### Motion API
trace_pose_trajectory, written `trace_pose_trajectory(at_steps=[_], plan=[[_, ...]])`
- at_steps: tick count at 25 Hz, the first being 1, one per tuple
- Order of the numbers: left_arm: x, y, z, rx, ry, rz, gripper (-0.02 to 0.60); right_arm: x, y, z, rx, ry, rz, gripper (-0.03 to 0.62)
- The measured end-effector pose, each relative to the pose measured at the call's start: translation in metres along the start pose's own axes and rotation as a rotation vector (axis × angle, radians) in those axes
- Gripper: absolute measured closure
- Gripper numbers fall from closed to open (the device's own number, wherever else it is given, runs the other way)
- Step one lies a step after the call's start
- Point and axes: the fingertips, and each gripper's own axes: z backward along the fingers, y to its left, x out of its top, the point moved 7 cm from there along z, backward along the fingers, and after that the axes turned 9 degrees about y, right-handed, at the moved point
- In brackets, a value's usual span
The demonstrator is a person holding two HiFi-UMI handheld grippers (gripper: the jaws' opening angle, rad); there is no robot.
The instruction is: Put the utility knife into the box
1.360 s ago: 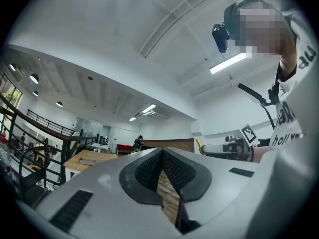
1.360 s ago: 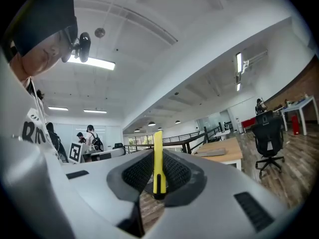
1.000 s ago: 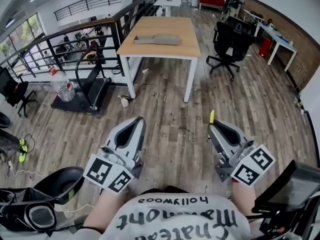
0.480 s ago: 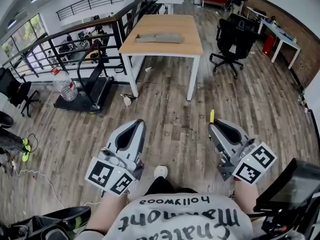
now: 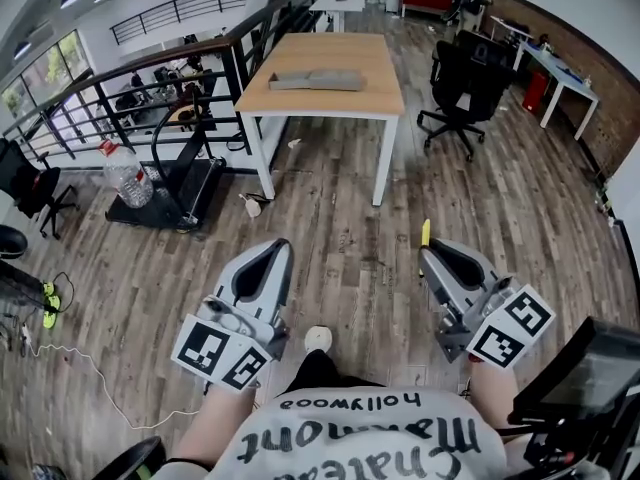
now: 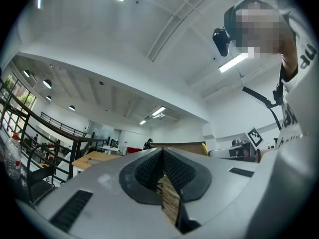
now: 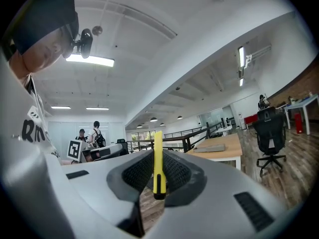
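The grey two-jaw left gripper [image 5: 270,252] is held low with its jaws pressed together on nothing. Straight ahead and well apart from both grippers, the flat grey box [image 5: 314,79] lies on a light wooden table with white legs [image 5: 330,52], a stretch of bare plank floor between. The matching right gripper [image 5: 430,254] is clamped on the slim yellow utility knife [image 7: 158,163], whose long axis runs along the jaws, its tip poking out forward. The box sits ahead and slightly left of that loaded gripper.

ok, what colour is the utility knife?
Yellow; the utility knife shows best in the right gripper view.
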Motion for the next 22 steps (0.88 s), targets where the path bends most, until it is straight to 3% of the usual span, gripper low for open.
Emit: trace_pose_trajectory(at_steps=[22], plan=[[-0.019, 0.093, -0.070, -0.030, 0.013, 0.023, 0.575, 0.003, -0.052, -0.096, -0.013, 0.024, -0.001, 0.537]])
